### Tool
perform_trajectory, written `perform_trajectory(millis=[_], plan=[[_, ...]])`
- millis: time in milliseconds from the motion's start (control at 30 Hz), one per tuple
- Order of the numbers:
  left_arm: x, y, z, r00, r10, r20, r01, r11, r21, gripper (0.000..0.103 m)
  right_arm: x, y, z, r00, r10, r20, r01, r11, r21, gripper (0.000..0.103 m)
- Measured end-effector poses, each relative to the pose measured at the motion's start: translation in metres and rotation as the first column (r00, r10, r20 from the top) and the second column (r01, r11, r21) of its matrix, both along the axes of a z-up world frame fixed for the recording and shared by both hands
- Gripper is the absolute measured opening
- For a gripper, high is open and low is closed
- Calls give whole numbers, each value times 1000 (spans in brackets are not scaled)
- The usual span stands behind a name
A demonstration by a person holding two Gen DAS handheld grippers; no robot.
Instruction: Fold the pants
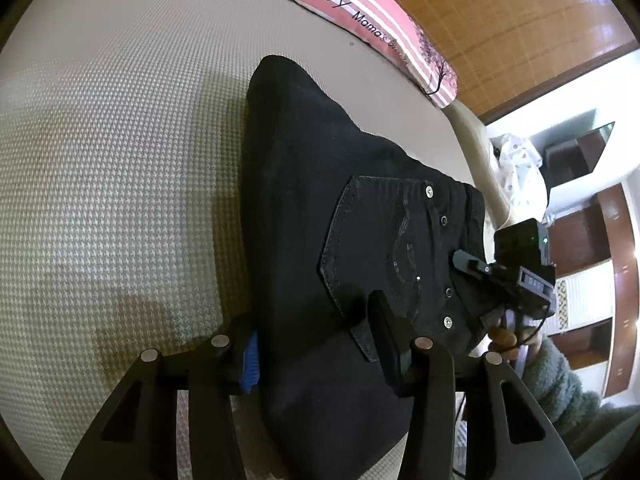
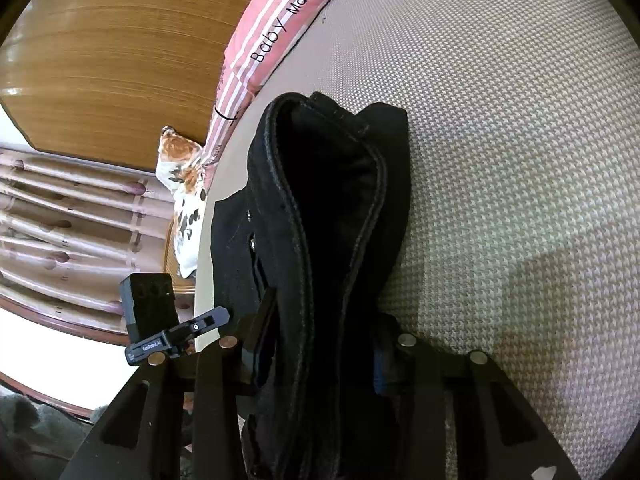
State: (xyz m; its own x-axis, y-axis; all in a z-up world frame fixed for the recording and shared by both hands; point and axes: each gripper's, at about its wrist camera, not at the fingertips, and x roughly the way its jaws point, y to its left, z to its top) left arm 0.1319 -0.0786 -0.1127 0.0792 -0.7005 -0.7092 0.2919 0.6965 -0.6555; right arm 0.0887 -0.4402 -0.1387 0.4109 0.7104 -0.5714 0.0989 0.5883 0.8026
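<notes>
- Two handheld grippers worked on one pair of black jeans, which lay folded in a thick bundle on a houndstooth-woven mattress, near the mattress edge and short of the pink striped pillow at its far side.
- Left gripper straddled the near end of the jeans, just below the back pocket; its jaws stood partly closed around the layered denim, the blue pad against one side of the bundle and the other finger lying on the pocket's corner. Whether both pads truly pressed could not be told.
- Right gripper was closed on the jeans at the waistband side, the stacked hems rising upright between its fingers and the cloth filling the gap.
- Seen from the left wrist camera, the right gripper sat at the waistband edge beside the rivets, with a hand in a grey fleecy sleeve behind it.
- Denim like this probably handled heavy and fairly stiff for cloth: soft enough to bend, yet thick seams and rivets would resist a sharp crease, and loose layers might slide apart.
- Best hold seemed to be across all layers at the folded edge, away from the rivets, so nothing slipped out.
</notes>
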Motion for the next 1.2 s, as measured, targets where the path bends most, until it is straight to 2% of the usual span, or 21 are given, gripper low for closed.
perform_trajectory(millis=[300, 467, 667, 800, 867, 1000, 1200], plan=[[-8, -27, 10, 995, -27, 91, 14, 990, 140, 48, 2, 2, 0, 1000, -25, -18, 25, 1000, -18, 35], [-8, -38, 12, 992, -43, 122, 17, 979, 203, 47, 0, 10, 7, 998, -56, -15, 55, 995, -80, 35], [-9, -44, 15, 986, -41, 159, -2, 965, 261, 40, -1, 21, 15, 994, -111, -17, 107, 982, -158, 33], [-12, -50, 23, 977, -57, 205, -7, 954, 299, 29, -2, 29, 26, 992, -125, -2, 122, 970, -210, 28], [-14, -50, 26, 973, -63, 220, -8, 951, 308, 27, -2, 31, 31, 991, -134, 1, 131, 966, -221, 28], [-15, -45, 33, 971, -51, 232, -17, 959, 282, 18, -4, 39, 42, 990, -143, 10, 141, 959, -244, 26], [-22, -33, 50, 963, -47, 266, -21, 968, 248, 17, -11, 58, 59, 992, -122, 17, 122, 961, -248, 26]])
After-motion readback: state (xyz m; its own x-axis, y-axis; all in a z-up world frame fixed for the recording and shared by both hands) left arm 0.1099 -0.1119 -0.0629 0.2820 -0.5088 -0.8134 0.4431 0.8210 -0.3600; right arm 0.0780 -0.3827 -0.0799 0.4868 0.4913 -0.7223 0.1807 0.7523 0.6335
